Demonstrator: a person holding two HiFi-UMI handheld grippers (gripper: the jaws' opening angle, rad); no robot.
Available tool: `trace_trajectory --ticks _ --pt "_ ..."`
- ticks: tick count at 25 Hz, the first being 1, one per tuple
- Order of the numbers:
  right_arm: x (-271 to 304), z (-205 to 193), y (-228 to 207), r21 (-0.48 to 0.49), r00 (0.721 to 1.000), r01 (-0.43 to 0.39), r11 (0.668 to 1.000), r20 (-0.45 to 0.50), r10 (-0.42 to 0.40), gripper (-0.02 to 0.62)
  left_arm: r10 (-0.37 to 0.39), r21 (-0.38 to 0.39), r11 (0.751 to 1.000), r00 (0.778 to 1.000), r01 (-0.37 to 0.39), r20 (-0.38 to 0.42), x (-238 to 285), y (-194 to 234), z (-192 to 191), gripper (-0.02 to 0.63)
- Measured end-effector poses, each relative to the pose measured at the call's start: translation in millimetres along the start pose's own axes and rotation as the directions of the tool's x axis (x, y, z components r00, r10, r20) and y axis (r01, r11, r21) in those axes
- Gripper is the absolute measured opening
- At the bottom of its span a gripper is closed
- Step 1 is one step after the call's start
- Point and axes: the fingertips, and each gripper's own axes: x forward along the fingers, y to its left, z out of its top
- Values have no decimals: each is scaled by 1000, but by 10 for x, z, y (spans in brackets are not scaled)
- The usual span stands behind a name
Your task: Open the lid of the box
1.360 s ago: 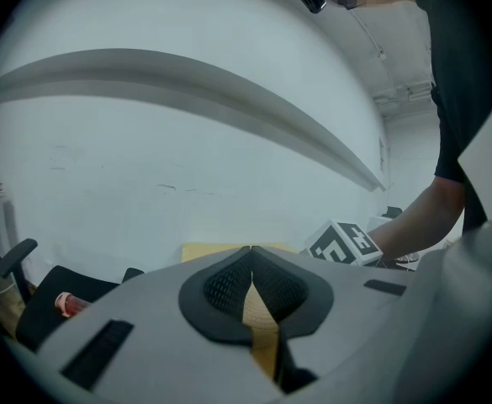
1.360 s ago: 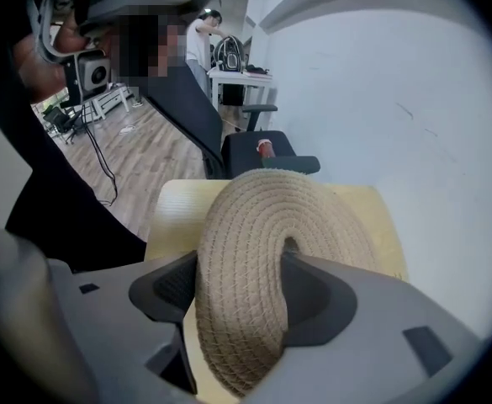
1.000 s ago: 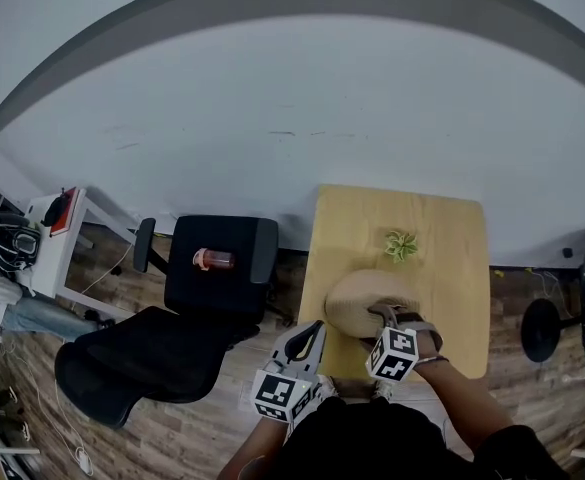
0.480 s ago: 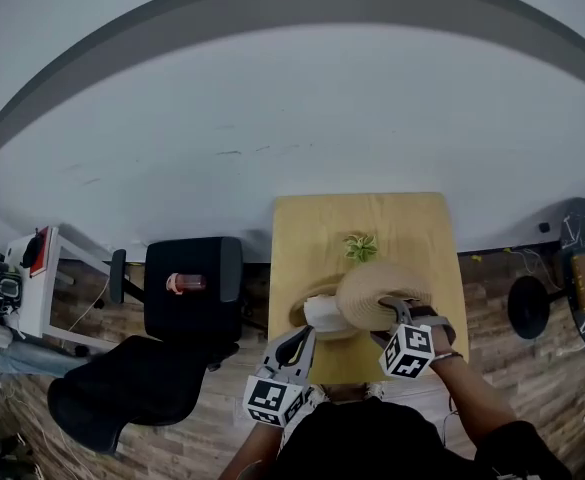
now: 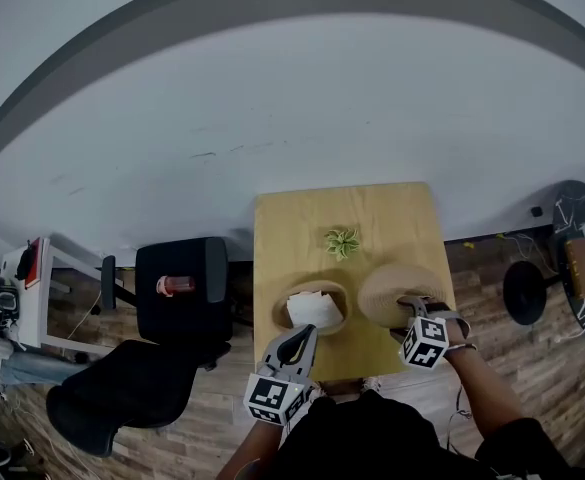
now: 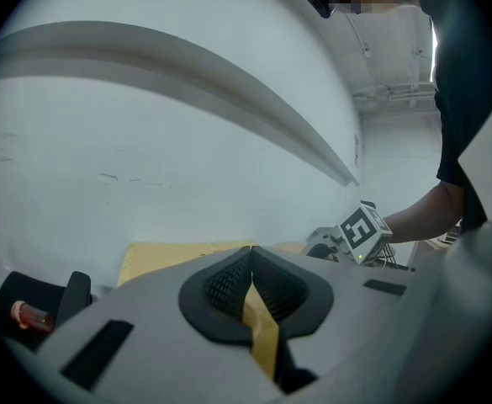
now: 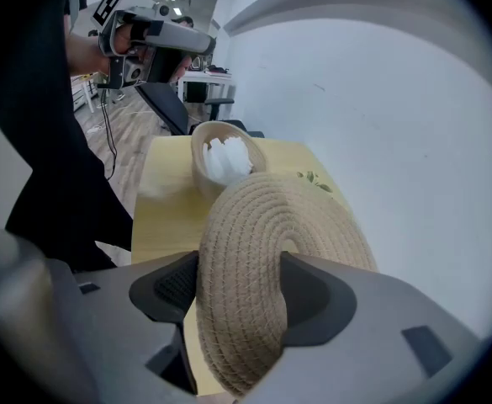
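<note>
A round woven box [image 5: 294, 298] stands open on the wooden table [image 5: 372, 213], with crumpled white material [image 5: 314, 310] inside; the right gripper view also shows the box [image 7: 202, 165]. Its woven lid [image 5: 392, 290] is off the box, to its right over the table. My right gripper [image 5: 409, 306] is shut on the lid's [image 7: 279, 251] edge, one pad on each face. My left gripper [image 5: 297, 340] hovers at the table's front edge just before the box, its pads [image 6: 229, 284] together with nothing held.
A small green plant [image 5: 342, 240] sits on the table behind the box. Left of the table stands a black chair [image 5: 177, 278] with a red bottle [image 5: 175, 286] on it, and a black office chair [image 5: 132, 388] nearer. A white wall runs behind.
The lid, which covered the box a second ago, has been lifted off and carried to the right by my right gripper. The white contents now show. My left gripper stayed shut.
</note>
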Motion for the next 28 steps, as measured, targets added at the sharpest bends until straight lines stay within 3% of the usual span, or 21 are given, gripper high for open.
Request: trace_trajectory --ticks 10,20,23,28 --pt "656 -501 271 39 985 -173 984 -14 174 304 -4 -29 1000 999 3 -39 104 -143 -180 20" --pt "874 -563 379 24 970 -241 970 -33 242 308 42 -50 998 997 -45 -60 115 -133 -260 20" --pt "798 -496 361 44 972 -236 971 7 236 365 52 -52 997 997 -55 -59 113 -135 -251 20" --pt "331 -128 53 127 982 -113 985 168 91 328 56 -49 997 997 -59 -51 135 -151 -198 20"
